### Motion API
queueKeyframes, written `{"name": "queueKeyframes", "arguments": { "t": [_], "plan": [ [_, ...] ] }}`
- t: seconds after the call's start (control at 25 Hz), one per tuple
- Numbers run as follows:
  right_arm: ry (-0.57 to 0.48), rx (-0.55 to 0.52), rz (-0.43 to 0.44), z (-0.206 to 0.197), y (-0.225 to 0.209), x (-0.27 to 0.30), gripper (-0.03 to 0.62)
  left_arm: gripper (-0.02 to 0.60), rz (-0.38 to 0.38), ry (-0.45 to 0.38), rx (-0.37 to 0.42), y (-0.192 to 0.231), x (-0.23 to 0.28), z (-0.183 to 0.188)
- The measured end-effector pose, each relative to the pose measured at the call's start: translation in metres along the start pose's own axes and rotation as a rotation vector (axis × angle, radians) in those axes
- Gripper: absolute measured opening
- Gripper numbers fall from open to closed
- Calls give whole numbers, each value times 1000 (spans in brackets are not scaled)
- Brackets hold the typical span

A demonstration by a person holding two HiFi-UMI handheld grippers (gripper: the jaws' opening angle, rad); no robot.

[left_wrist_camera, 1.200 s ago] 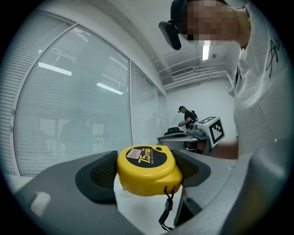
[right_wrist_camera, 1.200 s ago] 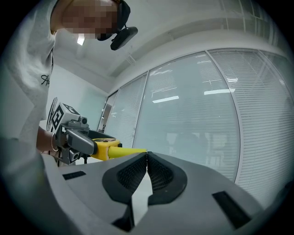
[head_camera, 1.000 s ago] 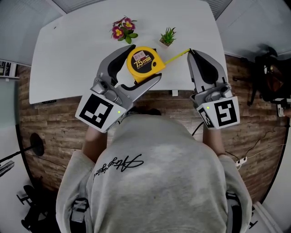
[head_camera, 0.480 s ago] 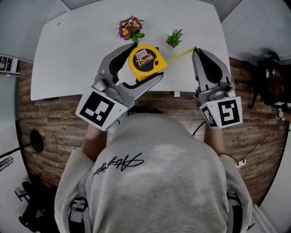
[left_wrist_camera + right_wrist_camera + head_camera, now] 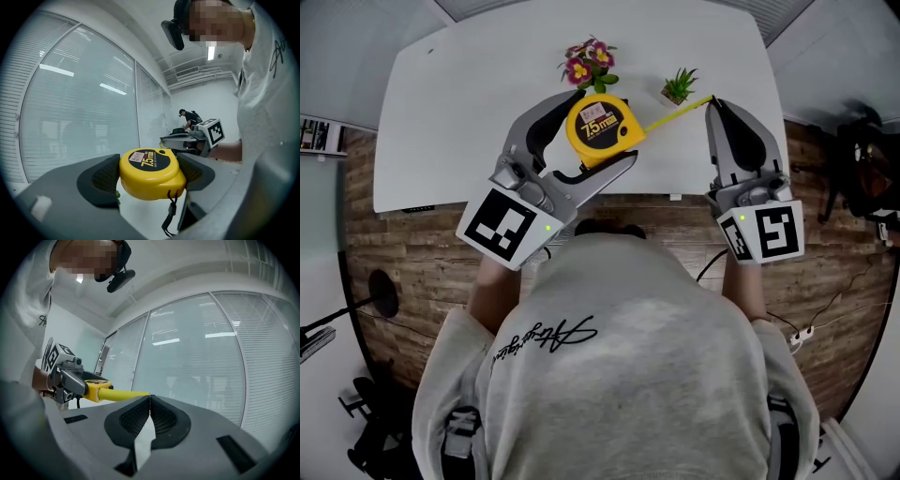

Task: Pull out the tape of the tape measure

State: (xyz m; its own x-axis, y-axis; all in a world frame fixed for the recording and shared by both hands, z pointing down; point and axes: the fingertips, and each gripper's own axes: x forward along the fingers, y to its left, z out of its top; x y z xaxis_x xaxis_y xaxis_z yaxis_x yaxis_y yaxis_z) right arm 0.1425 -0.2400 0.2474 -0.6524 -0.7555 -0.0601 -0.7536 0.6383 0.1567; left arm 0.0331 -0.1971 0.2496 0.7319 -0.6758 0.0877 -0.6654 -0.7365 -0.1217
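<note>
A round yellow tape measure (image 5: 602,131) with a black label is held in the air above the white table (image 5: 469,112), my left gripper (image 5: 586,131) shut on its case. In the left gripper view the tape measure (image 5: 150,174) sits squeezed between both dark pads, its black strap hanging below. A yellow tape (image 5: 678,112) runs from the case rightward to my right gripper (image 5: 713,100), which is shut on the tape's end. The right gripper view shows the tape (image 5: 124,394) reaching the closed pads (image 5: 159,420), and the left gripper (image 5: 70,380) beyond it.
A small pot of pink flowers (image 5: 589,64) and a little green plant (image 5: 679,86) stand on the table behind the tape measure. The floor (image 5: 403,253) is wooden. Glass walls with blinds surround the room; another person (image 5: 187,117) is far off.
Both grippers have drifted apart a little, the right one moving rightward, and the stretch of yellow tape between them has grown longer. Both grips have stayed the same.
</note>
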Motion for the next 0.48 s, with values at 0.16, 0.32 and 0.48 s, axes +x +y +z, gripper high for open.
{"name": "queueKeyframes", "arguments": {
  "t": [0.16, 0.32, 0.48],
  "plan": [
    [5, -3, -26, 1, 1, 8, 8, 373, -7, -2, -1, 9, -10, -3],
    [4, -11, -50, 4, 3, 15, 8, 373, -9, -7, 3, 18, -22, -4],
    [3, -10, -64, 6, 7, 21, 9, 373, -6, -5, -2, 26, -36, -5]
  ]
}}
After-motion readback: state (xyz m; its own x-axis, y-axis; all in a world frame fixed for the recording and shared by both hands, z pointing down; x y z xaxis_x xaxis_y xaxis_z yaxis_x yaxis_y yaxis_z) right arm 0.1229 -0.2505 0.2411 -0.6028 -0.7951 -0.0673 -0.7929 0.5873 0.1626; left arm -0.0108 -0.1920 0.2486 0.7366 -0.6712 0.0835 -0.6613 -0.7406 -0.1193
